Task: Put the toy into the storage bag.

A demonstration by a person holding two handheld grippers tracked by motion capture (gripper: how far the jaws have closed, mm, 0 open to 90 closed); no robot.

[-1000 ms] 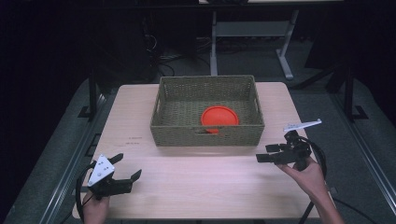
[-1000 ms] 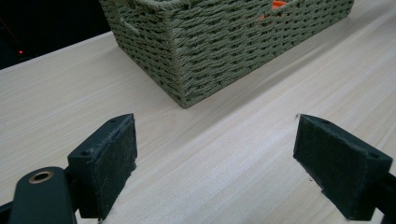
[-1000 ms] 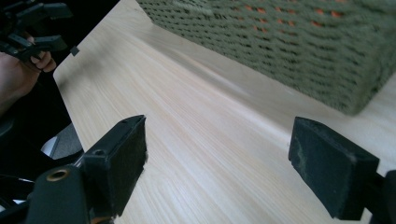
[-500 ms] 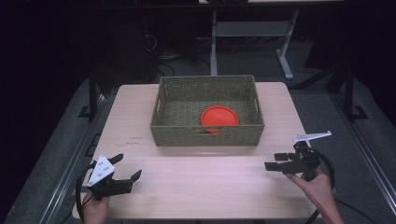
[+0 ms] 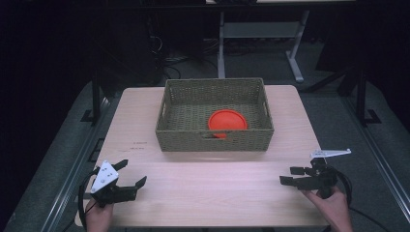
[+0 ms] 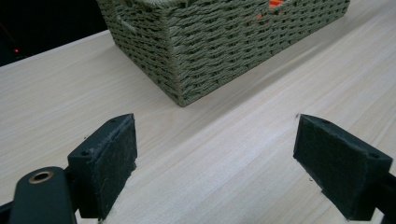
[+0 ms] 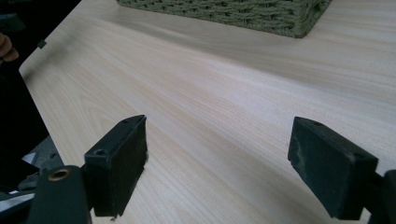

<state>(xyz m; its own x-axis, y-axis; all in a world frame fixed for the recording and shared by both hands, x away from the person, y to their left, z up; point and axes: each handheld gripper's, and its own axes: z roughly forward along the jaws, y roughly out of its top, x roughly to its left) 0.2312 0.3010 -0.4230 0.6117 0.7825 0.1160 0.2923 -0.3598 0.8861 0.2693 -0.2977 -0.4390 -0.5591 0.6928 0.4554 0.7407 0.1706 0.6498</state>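
A woven olive basket (image 5: 215, 137) stands at the back middle of the wooden table (image 5: 212, 179). An orange plate (image 5: 227, 120) lies inside it, toward its right front. My left gripper (image 5: 130, 173) rests low at the table's front left, open and holding nothing. My right gripper (image 5: 292, 175) is at the front right near the table's edge, open too. In the left gripper view the basket's corner (image 6: 187, 51) is ahead between the black pads (image 6: 112, 154), with a sliver of orange (image 6: 274, 3) above its rim. The right gripper view has the basket's base (image 7: 261, 16) far ahead.
Bare wood stretches between the two grippers and in front of the basket. A white-legged desk frame (image 5: 256, 34) and cables stand on the dark floor behind the table. Metal rails (image 5: 92, 145) run along both sides of the table.
My right gripper has drawn back and down from beside the basket's right front corner to the table's front right. The left gripper has stayed put.
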